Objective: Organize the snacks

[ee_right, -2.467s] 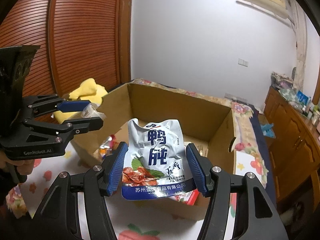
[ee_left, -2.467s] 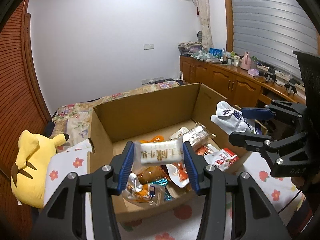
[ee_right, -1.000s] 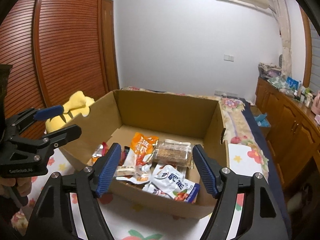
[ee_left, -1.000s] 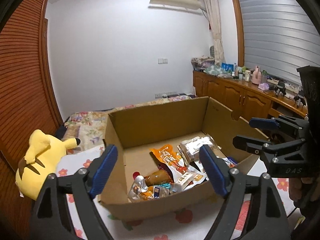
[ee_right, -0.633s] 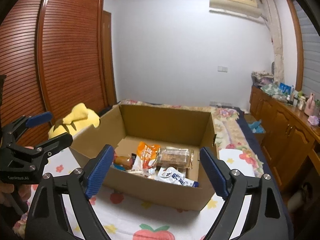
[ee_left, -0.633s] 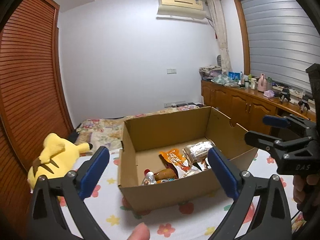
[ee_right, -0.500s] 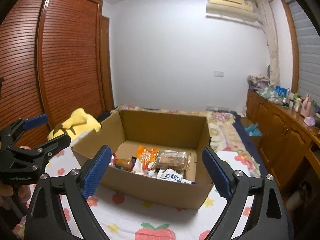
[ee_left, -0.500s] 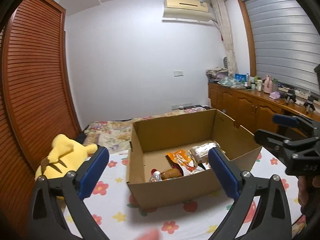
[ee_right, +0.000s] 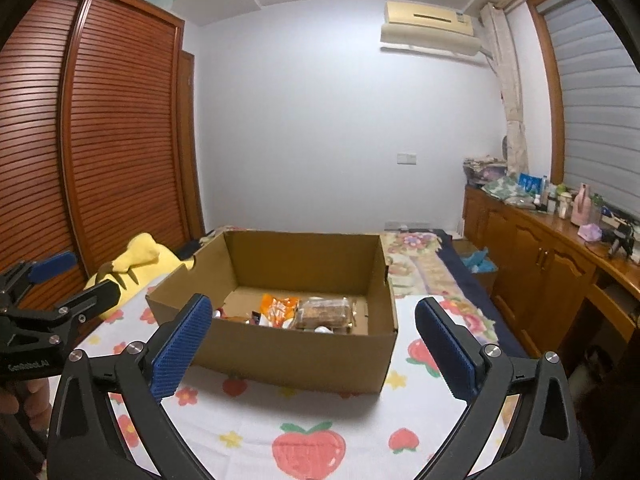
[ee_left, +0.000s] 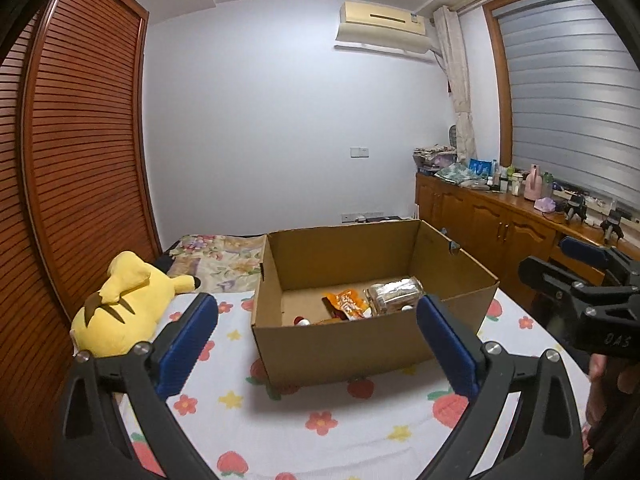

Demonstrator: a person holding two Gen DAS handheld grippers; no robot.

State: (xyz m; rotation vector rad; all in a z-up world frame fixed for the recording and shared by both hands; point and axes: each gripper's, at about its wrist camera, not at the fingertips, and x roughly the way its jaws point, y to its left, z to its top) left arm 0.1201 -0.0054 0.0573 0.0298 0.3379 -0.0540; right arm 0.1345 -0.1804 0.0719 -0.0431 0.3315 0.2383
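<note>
both packets had been dropped into the cardboard box (ee_left: 344, 344). left gripper (ee_left: 318, 344) stood wide, empty; right gripper (ee_right: 316, 346) was opening, empty. the sheet (ee_right: 280, 420) near the box looked clear, so sorting was probably finished.

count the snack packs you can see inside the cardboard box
2 clearly: an orange packet mid-box and a clear-wrapped brown bar pack just right of it in the cardboard box. Small bits of others peek beside them; the near wall likely hides more.
</note>
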